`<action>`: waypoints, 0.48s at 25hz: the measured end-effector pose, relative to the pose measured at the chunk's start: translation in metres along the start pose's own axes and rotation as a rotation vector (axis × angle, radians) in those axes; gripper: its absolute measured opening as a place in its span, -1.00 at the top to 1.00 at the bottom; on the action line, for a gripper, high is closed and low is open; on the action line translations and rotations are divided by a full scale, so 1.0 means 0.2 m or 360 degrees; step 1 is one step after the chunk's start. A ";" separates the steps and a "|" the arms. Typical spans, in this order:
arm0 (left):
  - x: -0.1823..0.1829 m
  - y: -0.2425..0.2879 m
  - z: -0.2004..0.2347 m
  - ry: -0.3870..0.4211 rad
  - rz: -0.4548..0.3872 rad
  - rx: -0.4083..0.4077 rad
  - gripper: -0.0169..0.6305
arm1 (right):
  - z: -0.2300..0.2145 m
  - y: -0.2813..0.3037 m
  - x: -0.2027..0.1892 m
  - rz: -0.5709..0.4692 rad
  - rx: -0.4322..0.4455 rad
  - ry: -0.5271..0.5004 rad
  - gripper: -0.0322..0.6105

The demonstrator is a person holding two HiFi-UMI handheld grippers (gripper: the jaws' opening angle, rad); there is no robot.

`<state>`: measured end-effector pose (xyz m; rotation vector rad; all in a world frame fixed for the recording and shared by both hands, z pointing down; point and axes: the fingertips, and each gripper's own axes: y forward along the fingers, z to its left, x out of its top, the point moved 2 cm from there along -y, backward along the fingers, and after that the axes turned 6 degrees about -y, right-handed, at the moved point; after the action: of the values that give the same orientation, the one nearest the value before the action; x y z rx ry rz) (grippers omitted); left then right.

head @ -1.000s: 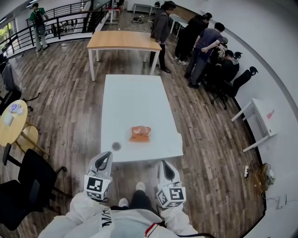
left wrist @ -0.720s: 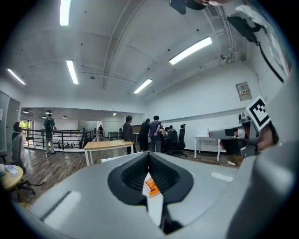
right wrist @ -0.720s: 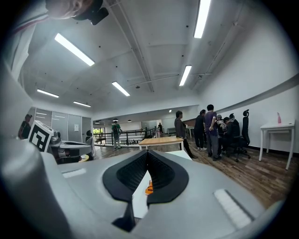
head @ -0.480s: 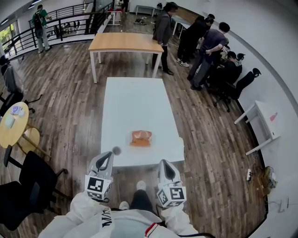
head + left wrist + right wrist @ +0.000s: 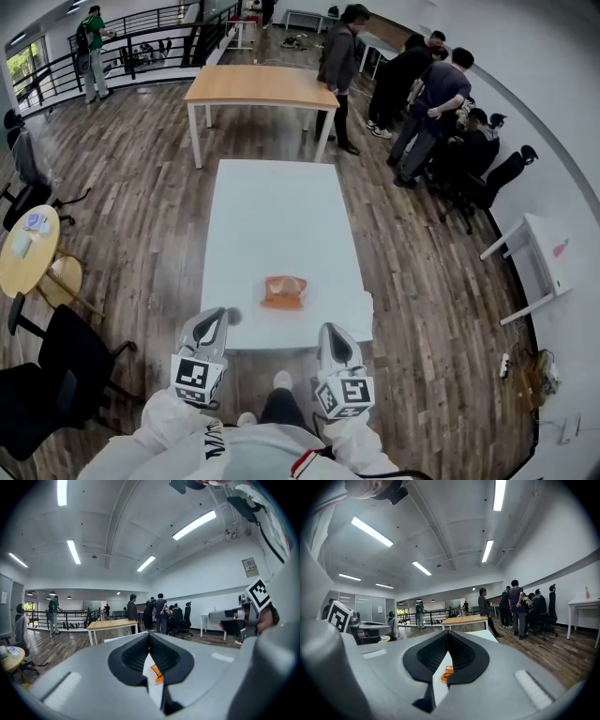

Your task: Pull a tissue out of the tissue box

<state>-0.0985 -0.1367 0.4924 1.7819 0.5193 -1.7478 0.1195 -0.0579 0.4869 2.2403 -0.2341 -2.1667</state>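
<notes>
A dark plank floor (image 5: 141, 206) is stretching through the room. A long white table (image 5: 272, 216) is standing at the near centre, and a wooden-topped table (image 5: 253, 86) on white legs is standing beyond it. A black railing (image 5: 141, 42) is running along the far left. At the near left, a round wooden table (image 5: 23, 258) is sitting beside black chairs (image 5: 70, 352). A white wall (image 5: 553, 94) is curving along the right, with a small white desk (image 5: 544, 253) against it. A group of people (image 5: 431, 103) is gathering at the far right. Strip lights (image 5: 194, 524) are glowing on the white ceiling.

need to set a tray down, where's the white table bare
The table beyond the tissue box is bare, as are strips either side of it. The near end, with box and small dark object, is tightest.
</notes>
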 end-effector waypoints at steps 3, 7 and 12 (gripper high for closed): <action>0.01 0.06 0.01 0.0001 0.0000 0.0014 0.95 | -0.03 0.06 0.00 0.0005 0.0022 0.0006 0.89; 0.01 0.13 0.02 -0.0007 0.0024 0.0057 0.95 | -0.08 0.15 0.00 0.0024 0.0059 0.0013 0.89; 0.04 0.23 0.01 -0.0009 0.0028 0.0086 0.95 | -0.16 0.24 0.02 0.0038 0.0101 0.0019 0.89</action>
<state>-0.0700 -0.1743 0.4905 1.8127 0.4567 -1.7695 0.1462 -0.1084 0.4903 2.2699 -0.3325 -2.1638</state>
